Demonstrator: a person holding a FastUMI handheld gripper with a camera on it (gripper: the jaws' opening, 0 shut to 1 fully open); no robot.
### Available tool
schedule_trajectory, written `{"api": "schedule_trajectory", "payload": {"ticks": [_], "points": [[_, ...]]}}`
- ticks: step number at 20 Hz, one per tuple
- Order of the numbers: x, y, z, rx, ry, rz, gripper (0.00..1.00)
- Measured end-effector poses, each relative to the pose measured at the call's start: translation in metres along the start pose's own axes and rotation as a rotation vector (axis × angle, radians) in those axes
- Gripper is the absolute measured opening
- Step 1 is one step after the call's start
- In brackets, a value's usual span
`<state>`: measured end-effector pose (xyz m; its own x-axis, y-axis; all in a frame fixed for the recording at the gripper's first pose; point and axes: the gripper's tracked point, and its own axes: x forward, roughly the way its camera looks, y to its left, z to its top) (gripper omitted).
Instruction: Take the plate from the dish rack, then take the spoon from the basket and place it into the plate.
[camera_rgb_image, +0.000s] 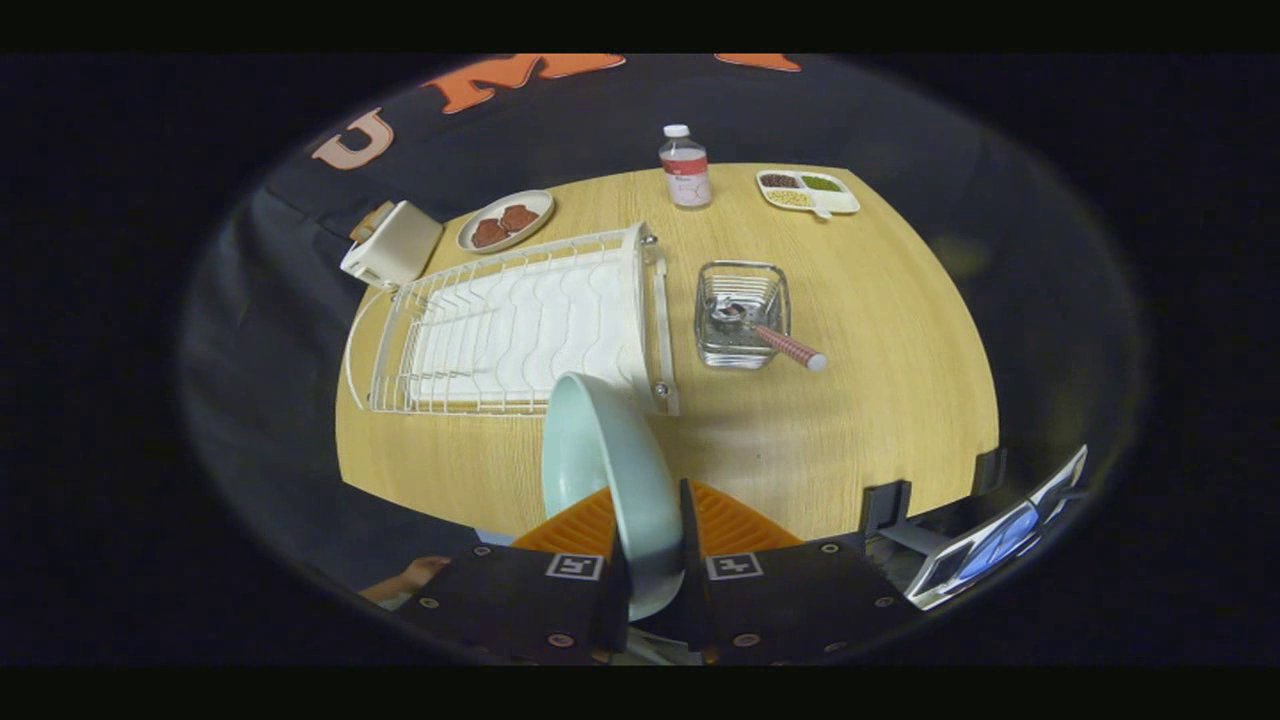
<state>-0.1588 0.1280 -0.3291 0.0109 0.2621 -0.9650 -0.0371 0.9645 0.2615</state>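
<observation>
Wooden counter spread out beyond the fingers, and the white dish rack sits ahead, a touch left. The pale plate stands on edge right between the fingers, both pressing its rim, gripper clamped tight on it. Ahead to the right, the wire basket holds the spoon, handle poking out.

Your one camera rode on the gripper and looked forward along its fingers, down at the table from well above. The fisheye took in nearly the whole top: rack and basket mid-view, bottle at the far edge against the wall. Nearest the lens was the plate, clamped between the fingers.
</observation>
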Motion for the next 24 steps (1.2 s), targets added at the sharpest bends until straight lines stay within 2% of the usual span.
{"api": "schedule_trajectory", "payload": {"ticks": [8, 17, 21, 24], "points": [[0.041, 0.007, -0.031, 0.02, 0.073, 0.055, 0.23], [0.066, 0.008, -0.045, 0.009, 0.084, 0.079, 0.23], [0.076, 0.014, -0.046, 0.063, 0.092, 0.133, 0.24], [0.089, 0.015, -0.047, 0.172, 0.116, 0.193, 0.25]]}}
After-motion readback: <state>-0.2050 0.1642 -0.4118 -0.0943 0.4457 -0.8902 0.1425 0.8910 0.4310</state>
